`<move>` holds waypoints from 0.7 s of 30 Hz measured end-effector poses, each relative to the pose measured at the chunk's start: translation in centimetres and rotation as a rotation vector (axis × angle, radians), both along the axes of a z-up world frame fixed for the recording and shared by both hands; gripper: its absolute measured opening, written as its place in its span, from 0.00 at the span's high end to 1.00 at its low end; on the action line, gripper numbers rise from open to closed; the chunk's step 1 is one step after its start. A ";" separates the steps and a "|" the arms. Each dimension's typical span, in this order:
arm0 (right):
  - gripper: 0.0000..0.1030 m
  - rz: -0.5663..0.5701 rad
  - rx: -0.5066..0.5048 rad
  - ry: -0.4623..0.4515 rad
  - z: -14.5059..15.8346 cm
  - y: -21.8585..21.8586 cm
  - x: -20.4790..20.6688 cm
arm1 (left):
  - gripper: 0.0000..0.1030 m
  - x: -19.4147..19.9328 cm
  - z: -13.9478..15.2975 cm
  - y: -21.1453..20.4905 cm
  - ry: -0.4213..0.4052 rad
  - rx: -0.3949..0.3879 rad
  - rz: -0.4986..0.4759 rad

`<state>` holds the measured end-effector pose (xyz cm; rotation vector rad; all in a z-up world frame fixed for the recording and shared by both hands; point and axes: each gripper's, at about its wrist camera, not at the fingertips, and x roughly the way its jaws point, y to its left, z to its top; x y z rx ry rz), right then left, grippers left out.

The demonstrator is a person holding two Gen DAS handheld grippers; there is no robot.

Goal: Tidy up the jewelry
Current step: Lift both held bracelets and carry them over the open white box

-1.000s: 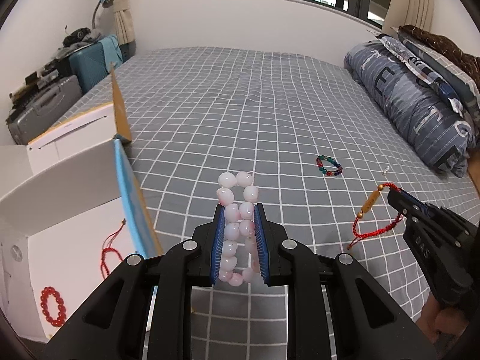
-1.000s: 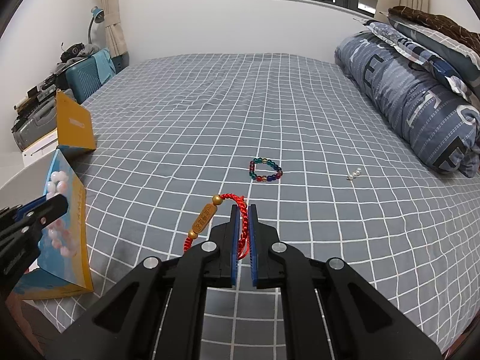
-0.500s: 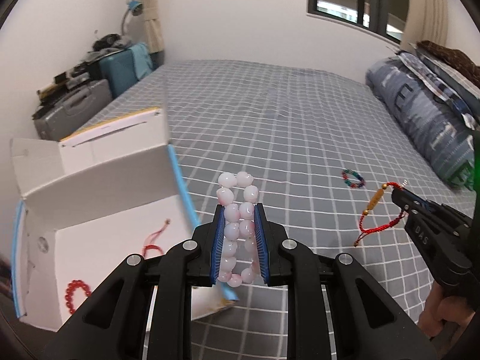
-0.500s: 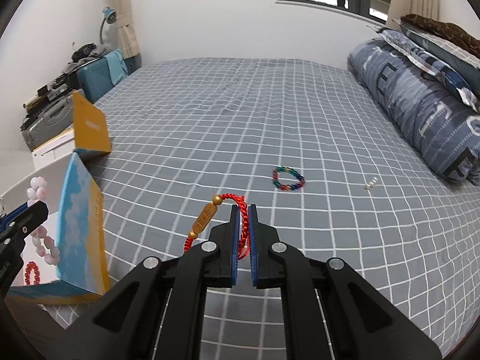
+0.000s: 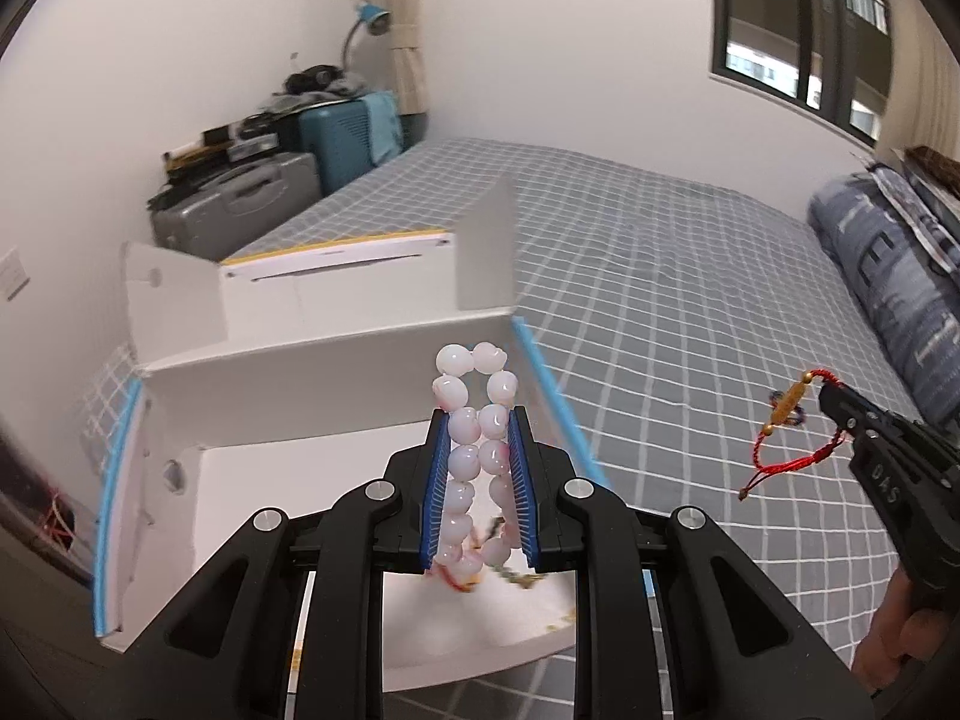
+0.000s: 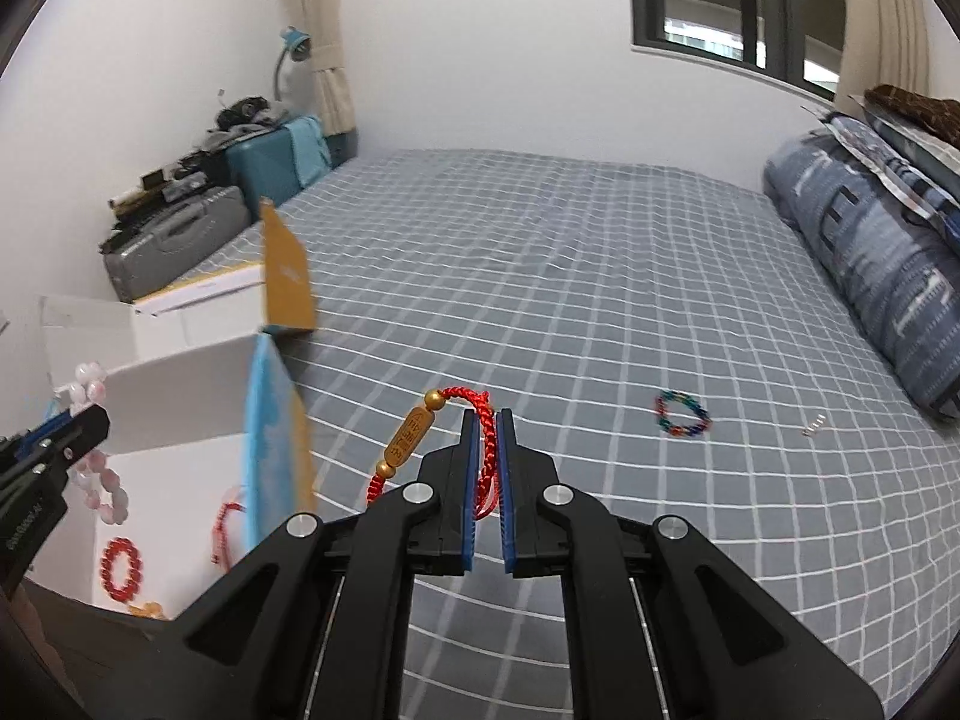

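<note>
White walls (image 6: pixel 480 48), dark-framed window (image 6: pixel 720 6), grey checked bed (image 6: pixel 570 276), suitcases (image 5: pixel 240 204) in corner.

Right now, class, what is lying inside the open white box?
In the white box, the right wrist view shows a red bead bracelet and a red cord bracelet on its floor. The box's blue wall and the left gripper with its pink bracelet cover the rest.

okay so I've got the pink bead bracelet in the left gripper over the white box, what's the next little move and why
Probably lower the left gripper a little and open it. Its jaws are shut on the pink bead bracelet, which already hangs over the open white box, where a red bead bracelet already lies. The right gripper, shut on the red cord bracelet, is beside the box, so it can follow.
</note>
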<state>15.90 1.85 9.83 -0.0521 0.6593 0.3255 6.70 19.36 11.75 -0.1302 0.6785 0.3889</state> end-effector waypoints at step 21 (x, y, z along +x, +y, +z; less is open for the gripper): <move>0.94 0.292 -0.029 0.021 -1.6 16.0 -3.2 | 0.81 -4.6 -3.0 10.7 0.069 -0.042 0.178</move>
